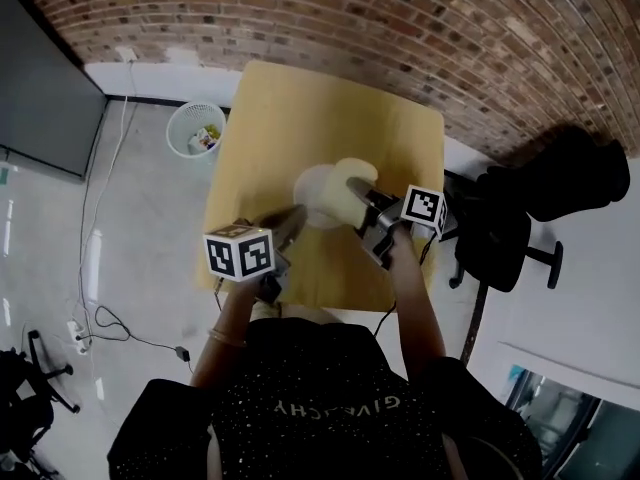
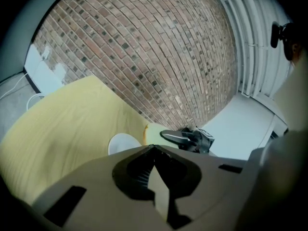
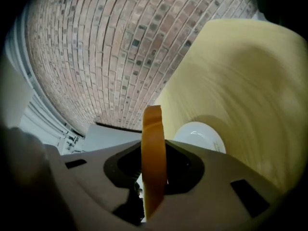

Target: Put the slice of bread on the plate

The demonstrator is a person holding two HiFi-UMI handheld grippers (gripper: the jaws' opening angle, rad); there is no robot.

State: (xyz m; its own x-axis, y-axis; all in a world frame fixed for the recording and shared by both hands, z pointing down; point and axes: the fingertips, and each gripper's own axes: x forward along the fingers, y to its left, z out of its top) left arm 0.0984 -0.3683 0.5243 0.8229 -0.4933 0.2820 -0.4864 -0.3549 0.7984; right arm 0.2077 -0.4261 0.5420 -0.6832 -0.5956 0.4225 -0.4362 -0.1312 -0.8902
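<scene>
"Well, where is the bread right now?"

"It's pinched edge-on in the right gripper [image 3: 154, 146]. The jaws stand only a narrow way apart, pressed onto the slice of bread [image 3: 154, 124]. From the head view it hangs at about two o'clock of the plate [image 1: 312, 196], near the rim and not yet set down."

"And the other tool?"

"The left gripper [image 2: 154, 150] has its jaws together on nothing, at the plate's seven o'clock."

"What could spoil it from here?"

"I'd judge three things. The slice stands upright on its edge, so if it's released like that it may topple half off the rim onto the table [image 1: 300, 108]. The plate looks small and glossy, and a nudge from a jaw could skate it across the top. Bread is also soft, so a hard pinch may dent or tear it."

"Materials?"

"The slice is thin, golden-brown along the crust, pale on its face and rounded at the top. The plate is round, white and shiny. The table is squarish, pale yellow and matte. At twelve o'clock there's a rough brick wall [image 1: 400, 28]."
</scene>
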